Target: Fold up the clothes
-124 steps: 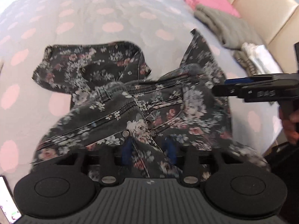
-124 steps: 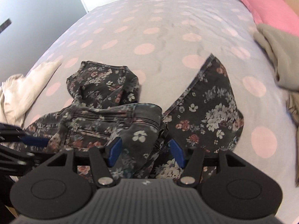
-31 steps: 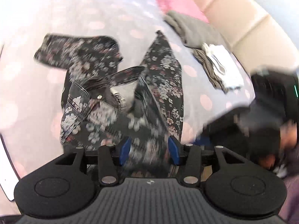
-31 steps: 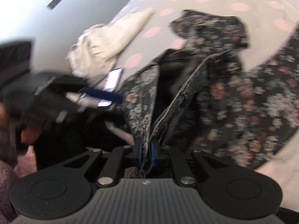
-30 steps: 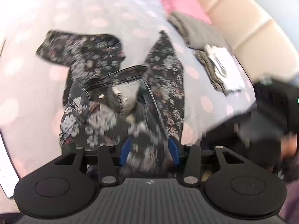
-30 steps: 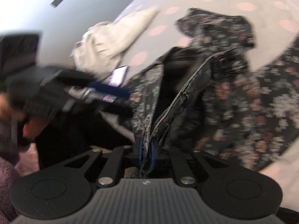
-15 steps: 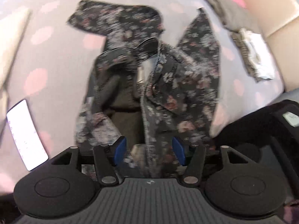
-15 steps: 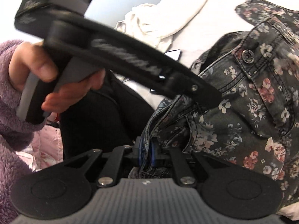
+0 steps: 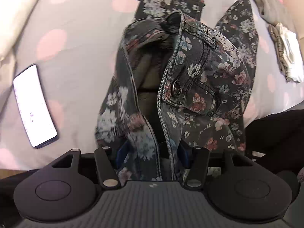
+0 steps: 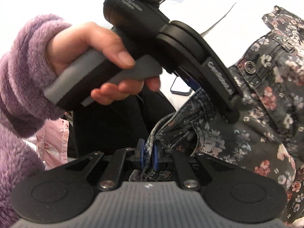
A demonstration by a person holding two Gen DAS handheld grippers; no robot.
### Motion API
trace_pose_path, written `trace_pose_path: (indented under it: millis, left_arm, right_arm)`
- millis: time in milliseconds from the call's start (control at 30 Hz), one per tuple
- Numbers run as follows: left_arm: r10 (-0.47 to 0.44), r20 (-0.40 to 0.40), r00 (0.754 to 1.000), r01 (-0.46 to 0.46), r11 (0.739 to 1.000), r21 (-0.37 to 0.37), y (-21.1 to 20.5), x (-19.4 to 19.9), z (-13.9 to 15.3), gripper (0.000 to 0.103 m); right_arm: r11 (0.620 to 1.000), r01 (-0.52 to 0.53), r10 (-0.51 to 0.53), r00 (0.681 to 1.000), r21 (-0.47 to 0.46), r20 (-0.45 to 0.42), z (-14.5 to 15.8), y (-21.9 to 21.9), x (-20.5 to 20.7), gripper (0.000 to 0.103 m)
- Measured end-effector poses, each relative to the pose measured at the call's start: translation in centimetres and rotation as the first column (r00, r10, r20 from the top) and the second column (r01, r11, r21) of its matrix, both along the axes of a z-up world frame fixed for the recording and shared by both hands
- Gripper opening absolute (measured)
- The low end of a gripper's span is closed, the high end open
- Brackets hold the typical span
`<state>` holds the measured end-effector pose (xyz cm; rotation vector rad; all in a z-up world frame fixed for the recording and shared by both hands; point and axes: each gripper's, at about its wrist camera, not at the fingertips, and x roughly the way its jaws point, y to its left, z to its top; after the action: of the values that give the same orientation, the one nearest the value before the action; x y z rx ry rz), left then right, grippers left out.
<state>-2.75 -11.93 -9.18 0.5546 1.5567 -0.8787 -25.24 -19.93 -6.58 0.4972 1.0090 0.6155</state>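
Note:
Dark floral denim trousers (image 9: 201, 79) hang from both grippers over the bed, waistband open, legs trailing on the spotted cover. My left gripper (image 9: 152, 154) stands open, its blue pads wide apart, with the waistband fabric lying between them. My right gripper (image 10: 149, 156) is shut on the trousers' waistband edge (image 10: 247, 114), blue pads pinching the seam. The left gripper's body, held by a hand in a purple fleece sleeve, fills the right wrist view (image 10: 171, 43) just above the fabric.
A phone (image 9: 34, 104) with a lit screen lies on the bed (image 9: 76, 38) to the left. A cream garment (image 9: 17, 15) lies far left. Grey and white folded clothes (image 9: 285, 57) sit at the right by the headboard. The person's dark legs (image 9: 275, 133) are close on the right.
Both grippers have lifted the waistband up and back toward the bed's edge. The left gripper has come close to the right one. The trousers now hang lengthwise.

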Motion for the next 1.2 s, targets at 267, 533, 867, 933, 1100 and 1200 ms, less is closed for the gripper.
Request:
trace_pose_path:
  millis: [267,533,867,933,1100,1200]
  left_arm:
    - [0.051,-0.017,0.999,-0.05,0.997,0.054,1.4,0.5,-1.4,0.054]
    - [0.095,-0.028,0.995,-0.097,0.993,-0.061,2.3,2.1,-1.6,0.005]
    - [0.145,0.066,0.987,-0.13,0.971,-0.2,1.6,5.3,3.1,0.004]
    - [0.164,0.085,0.983,-0.142,0.965,-0.219,1.3,6.2,4.0,0.004]
    - [0.213,0.132,0.968,-0.172,0.948,-0.27,0.4,8.5,6.2,0.004]
    - [0.229,0.146,0.962,-0.182,0.943,-0.277,-0.2,9.4,6.6,0.004]
  right_arm:
    - [0.999,-0.053,0.053,0.998,0.003,0.028,0.0,1.2,0.1,0.012]
    - [1.0,-0.002,0.002,1.0,-0.008,0.004,-0.4,-1.2,-0.1,0.029]
    - [0.902,0.358,-0.356,0.933,-0.241,0.052,1.8,-16.1,-1.8,0.05]
    - [0.819,0.476,-0.489,0.871,-0.32,0.045,1.3,-21.2,-0.7,0.05]
    - [0.556,0.7,-0.773,0.633,-0.448,0.031,-1.8,-34.0,0.3,0.05]
    - [0.457,0.759,-0.855,0.519,-0.463,0.007,-4.0,-40.1,0.0,0.049]
